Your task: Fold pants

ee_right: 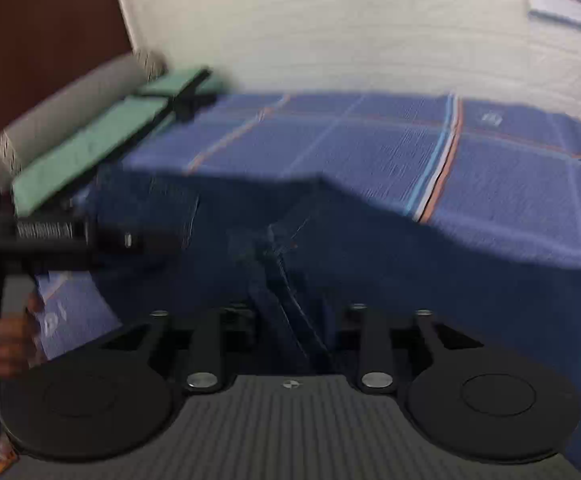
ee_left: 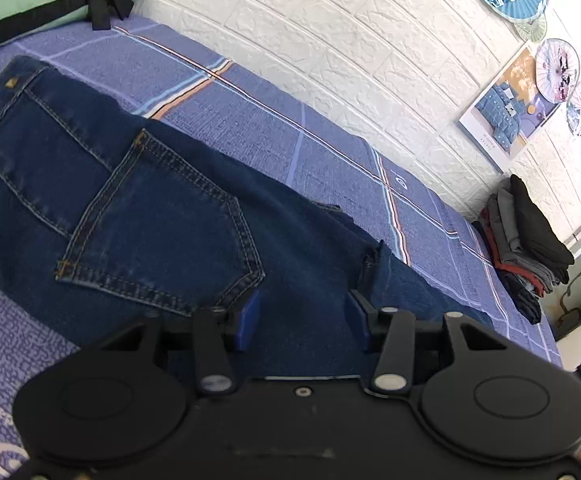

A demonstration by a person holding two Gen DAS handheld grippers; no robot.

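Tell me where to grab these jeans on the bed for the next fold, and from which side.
Probably the near long edge of the jeans, below the back pocket. They lie flat on the bedsheet, so that free edge is the easiest to pinch. Bring the open left gripper in low from the near side.

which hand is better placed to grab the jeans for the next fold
Left, probably. The left tool hangs open just over the jeans, right below the back pocket, in a sharp view. The right tool is open over denim too, but its view is motion-blurred, so its aim looks unsettled.
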